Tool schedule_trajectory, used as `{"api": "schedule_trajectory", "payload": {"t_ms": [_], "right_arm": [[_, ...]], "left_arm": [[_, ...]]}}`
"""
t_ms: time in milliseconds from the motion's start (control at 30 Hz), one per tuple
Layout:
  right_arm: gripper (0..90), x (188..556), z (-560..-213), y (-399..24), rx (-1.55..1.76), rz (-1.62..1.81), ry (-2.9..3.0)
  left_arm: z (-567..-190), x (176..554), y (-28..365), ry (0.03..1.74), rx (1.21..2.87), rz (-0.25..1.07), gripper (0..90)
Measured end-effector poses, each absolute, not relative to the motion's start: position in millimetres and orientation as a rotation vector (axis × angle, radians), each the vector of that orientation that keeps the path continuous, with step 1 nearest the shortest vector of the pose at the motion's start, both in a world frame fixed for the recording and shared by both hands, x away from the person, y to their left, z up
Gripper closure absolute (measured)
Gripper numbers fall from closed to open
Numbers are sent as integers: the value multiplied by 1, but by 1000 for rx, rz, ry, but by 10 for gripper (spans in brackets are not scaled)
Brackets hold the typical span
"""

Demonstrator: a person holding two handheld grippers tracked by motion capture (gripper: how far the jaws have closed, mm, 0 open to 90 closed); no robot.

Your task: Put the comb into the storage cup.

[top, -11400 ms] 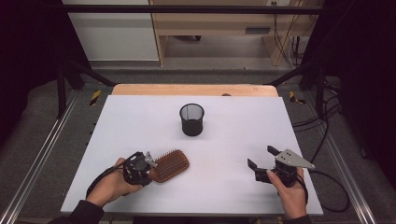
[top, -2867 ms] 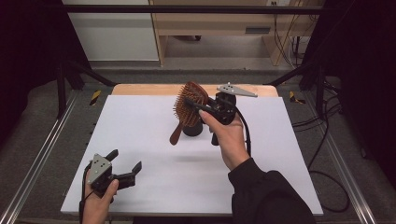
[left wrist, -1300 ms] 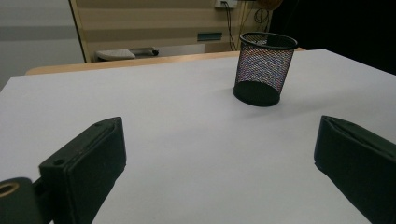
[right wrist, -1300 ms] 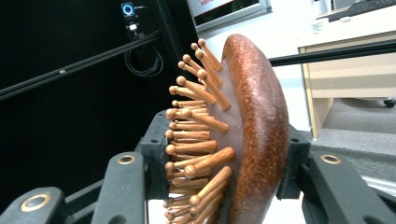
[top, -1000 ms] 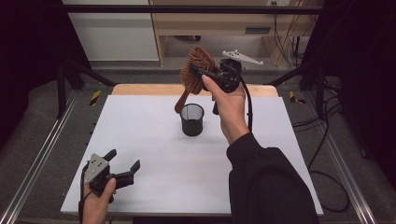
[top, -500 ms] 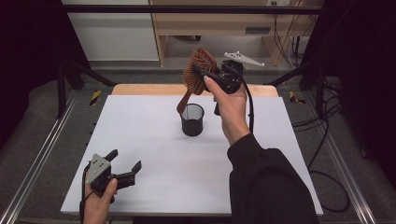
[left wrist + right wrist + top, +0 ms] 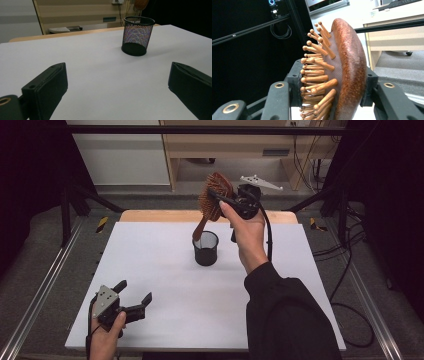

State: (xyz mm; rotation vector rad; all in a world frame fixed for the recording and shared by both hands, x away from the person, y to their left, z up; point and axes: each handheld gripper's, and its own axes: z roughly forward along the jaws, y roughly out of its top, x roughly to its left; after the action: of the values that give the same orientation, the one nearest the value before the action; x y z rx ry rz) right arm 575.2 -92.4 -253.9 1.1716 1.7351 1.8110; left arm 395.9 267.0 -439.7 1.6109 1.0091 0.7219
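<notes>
A brown wooden hairbrush (image 7: 214, 199) hangs in the air above a black mesh cup (image 7: 205, 248) that stands near the table's far middle. My right gripper (image 7: 226, 199) is shut on the brush head, handle slanting down with its tip just over the cup's rim. In the right gripper view the bristled head (image 7: 337, 72) sits clamped between both jaws. My left gripper (image 7: 133, 298) rests open at the table's near left corner. In the left gripper view its jaws stand wide apart with nothing between them, and the cup (image 7: 137, 35) stands farther off.
The white table top (image 7: 150, 265) has a wooden strip (image 7: 150, 216) along its far edge. Metal rails (image 7: 40, 285) run beside the table on the left and right. Cables (image 7: 350, 270) lie on the floor at the right.
The brush handle has swung slightly closer over the cup. The left gripper has stayed where it was.
</notes>
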Motion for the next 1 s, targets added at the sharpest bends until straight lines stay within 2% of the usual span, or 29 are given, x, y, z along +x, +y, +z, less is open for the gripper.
{"api": "schedule_trajectory", "payload": {"t_ms": [1000], "right_arm": [[500,598,-288,-98,1235,1707,1766]], "left_arm": [[-440,397,268,1009,1612,721,23]]}}
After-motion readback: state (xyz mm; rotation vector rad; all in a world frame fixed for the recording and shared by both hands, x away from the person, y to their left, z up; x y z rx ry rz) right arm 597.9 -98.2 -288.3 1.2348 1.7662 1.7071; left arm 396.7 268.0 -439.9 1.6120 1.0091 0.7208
